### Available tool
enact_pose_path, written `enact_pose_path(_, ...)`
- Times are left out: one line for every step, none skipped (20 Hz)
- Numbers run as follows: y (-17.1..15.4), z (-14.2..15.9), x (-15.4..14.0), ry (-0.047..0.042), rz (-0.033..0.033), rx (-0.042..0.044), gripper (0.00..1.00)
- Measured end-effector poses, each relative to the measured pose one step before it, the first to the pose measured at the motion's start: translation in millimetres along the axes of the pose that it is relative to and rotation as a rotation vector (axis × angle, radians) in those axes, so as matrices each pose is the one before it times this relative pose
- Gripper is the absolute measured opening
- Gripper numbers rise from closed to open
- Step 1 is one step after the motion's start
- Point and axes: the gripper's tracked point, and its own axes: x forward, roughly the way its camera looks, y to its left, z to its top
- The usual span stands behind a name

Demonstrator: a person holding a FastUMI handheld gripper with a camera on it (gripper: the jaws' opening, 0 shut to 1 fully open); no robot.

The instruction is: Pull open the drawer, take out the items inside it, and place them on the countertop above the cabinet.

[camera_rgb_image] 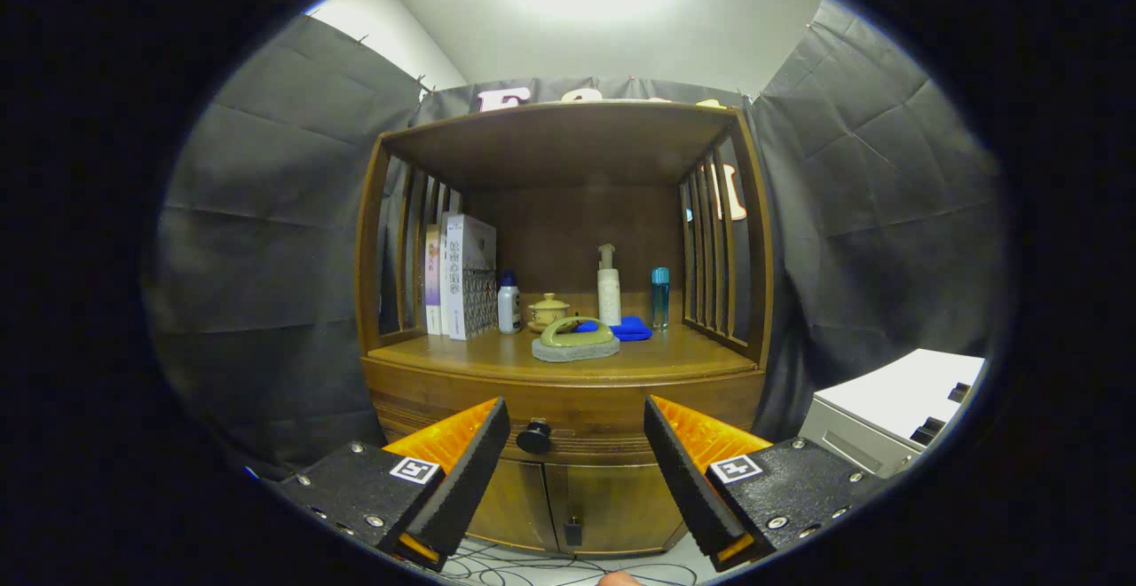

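A: Fingers [577,444] are seen spread wide apart, with nothing held between them. What is framed in the gap?

B: Framed between the fingertips is the dark round knob [534,437] of the drawer [568,413], nearer the left finger. The drawer front is seen closed, flush with the wooden cabinet [568,488], so its contents cannot be told.

A: And what is found beyond the fingers?

B: Above the drawer, the tabletop [683,357] of the cabinet is seen, roofed by a wooden shelf with slatted sides. A grey scrubbing block with an olive handle [575,343] is set at its front, straight ahead of the gap. Just behind that, a folded blue cloth [628,328] is laid.

A: Further back?

B: Upright books [461,277] are lined beyond the left finger, with a small white bottle [508,304] beside them. A lidded yellow cup [548,311] is placed next, then a white pump bottle [609,286], then a slim teal bottle [660,297] beyond the right finger.

A: Below the drawer?

B: Two cabinet doors are seen shut, and cables [550,566] are strewn on the floor beneath. A white box-like unit [887,408] is stood well off past the right finger.
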Motion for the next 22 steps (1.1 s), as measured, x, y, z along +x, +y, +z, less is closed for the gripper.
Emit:
enact_pose_path(-6.73,1.75,-4.89,-0.00753,-0.01264,-0.00936,0.95)
enact_pose_path(-5.28,1.26,-5.39,-0.00551,-0.00816,-0.00172,0.95)
enact_pose_path(-0.67,0.38,-4.34,-0.00209,-0.00201,0.00661,0.95)
enact_pose_path(-0.40,-0.41,-4.43,0.00217,0.00295,0.00917,0.95)
enact_pose_path(-2.90,-0.85,-3.50,0.00279,-0.00146,0.00347,0.95)
enact_pose_path(-2.55,-0.51,-2.82,0.00407,-0.00185,-0.00200,0.95)
enact_pose_path(-0.91,-0.35,-2.09,0.00229,0.00046,-0.00022,0.95)
enact_pose_path(0.23,-0.08,-1.71,-0.00065,0.00512,0.00089,0.95)
enact_pose_path(0.15,-0.78,-1.65,0.00093,0.00570,-0.00102,0.95)
enact_pose_path(-0.73,-0.33,-0.60,0.00106,0.00180,-0.00338,0.95)
enact_pose_path(-2.61,-1.20,-1.32,0.00383,-0.00057,-0.00310,0.95)
enact_pose_path(0.40,-0.12,0.19,0.00061,-0.00087,0.00175,0.95)
enact_pose_path(0.22,-0.52,0.77,0.00212,-0.00059,0.00379,0.95)
enact_pose_path(-0.79,-1.20,-0.43,0.00561,-0.00198,0.00215,0.95)
enact_pose_path(-0.04,-0.54,0.04,0.00241,-0.00075,0.00165,0.95)
enact_pose_path(-0.21,-0.65,0.41,0.00301,0.00009,-0.00016,0.95)
enact_pose_path(-0.17,-0.46,0.03,0.00268,-0.00072,-0.00141,0.95)
enact_pose_path(-0.46,-1.17,-0.48,0.00421,-0.00087,0.00016,0.95)
enact_pose_path(0.88,-0.82,-0.85,0.00507,0.00321,0.00253,0.95)
enact_pose_path(-0.25,-0.46,0.12,0.00288,0.00191,0.00390,0.95)
enact_pose_path(-0.24,0.28,0.35,-0.00041,0.00021,0.00169,0.95)
enact_pose_path(0.06,0.26,0.46,-0.00104,-0.00012,-0.00029,0.95)
